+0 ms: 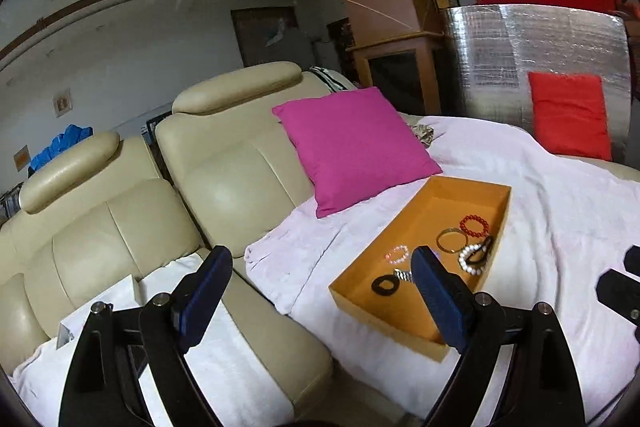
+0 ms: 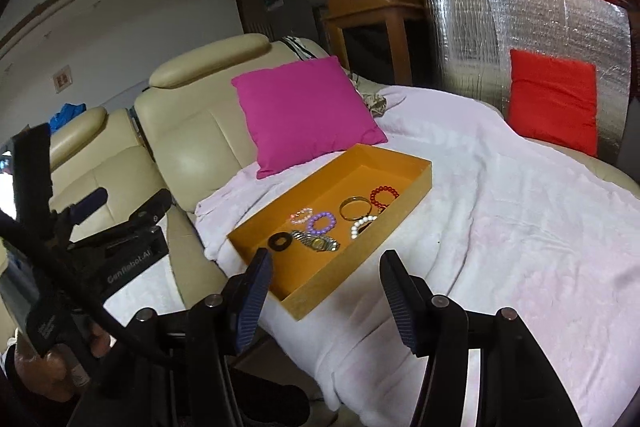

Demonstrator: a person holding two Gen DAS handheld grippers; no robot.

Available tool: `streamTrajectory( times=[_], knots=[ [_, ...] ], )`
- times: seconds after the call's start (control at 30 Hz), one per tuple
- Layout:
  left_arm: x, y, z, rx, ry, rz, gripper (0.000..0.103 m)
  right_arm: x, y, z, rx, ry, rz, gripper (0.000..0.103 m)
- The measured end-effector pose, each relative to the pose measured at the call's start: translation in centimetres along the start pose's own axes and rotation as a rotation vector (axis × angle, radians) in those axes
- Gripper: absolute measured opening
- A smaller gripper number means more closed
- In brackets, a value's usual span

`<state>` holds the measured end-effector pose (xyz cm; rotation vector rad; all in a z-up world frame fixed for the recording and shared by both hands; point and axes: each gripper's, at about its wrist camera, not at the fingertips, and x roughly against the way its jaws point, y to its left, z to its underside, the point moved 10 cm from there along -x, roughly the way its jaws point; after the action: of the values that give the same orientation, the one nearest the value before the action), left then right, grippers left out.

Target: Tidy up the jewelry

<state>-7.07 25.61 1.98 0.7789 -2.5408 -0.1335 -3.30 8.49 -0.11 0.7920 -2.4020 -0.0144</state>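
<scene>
An orange tray [image 1: 384, 321] [image 2: 360, 246] lies on a pale pink blanket [image 2: 520, 227] on the sofa. In it lie a red bead bracelet [image 2: 384, 195], a gold bangle [image 2: 355, 209], a white bead bracelet [image 2: 362, 225], a purple bead bracelet [image 2: 320, 221], a pink bracelet [image 2: 301, 215], a metal watch [image 2: 316, 242] and a black ring [image 2: 280, 241]. My left gripper [image 1: 320, 263] hangs open and empty to the tray's left. My right gripper [image 2: 326, 261] is open and empty in front of the tray's near corner. Neither touches the tray.
A magenta cushion [image 1: 352, 147] leans on the cream leather sofa [image 1: 120, 227] behind the tray. A red cushion [image 1: 570, 115] rests against a silver foil panel [image 1: 520, 47] at the back right. A hand [image 2: 52, 359] holds the left gripper's handle.
</scene>
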Motion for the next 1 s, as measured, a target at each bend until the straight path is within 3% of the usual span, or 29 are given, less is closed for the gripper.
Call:
streamTrajectory(
  times=[0.17,0.33,0.53,1.0],
  knots=[
    [2.0,0.4,0.8,0.015,0.075,0.06,0.091,2.3,0.5,0.7,-0.005,-0.02,0.024,0.061],
    [3.6,0.3,1.2,-0.01,0.055,0.052,0.091,3.8,1.0,1.0,-0.001,-0.039,0.04,0.063],
    [5.0,0.9,0.9,0.045,0.031,0.077,0.091,4.4,2.0,1.2,0.017,-0.056,0.044,0.063],
    [4.8,1.1,0.9,0.044,0.034,0.07,0.091,4.4,2.2,1.3,0.003,-0.053,0.032,0.063]
  ],
)
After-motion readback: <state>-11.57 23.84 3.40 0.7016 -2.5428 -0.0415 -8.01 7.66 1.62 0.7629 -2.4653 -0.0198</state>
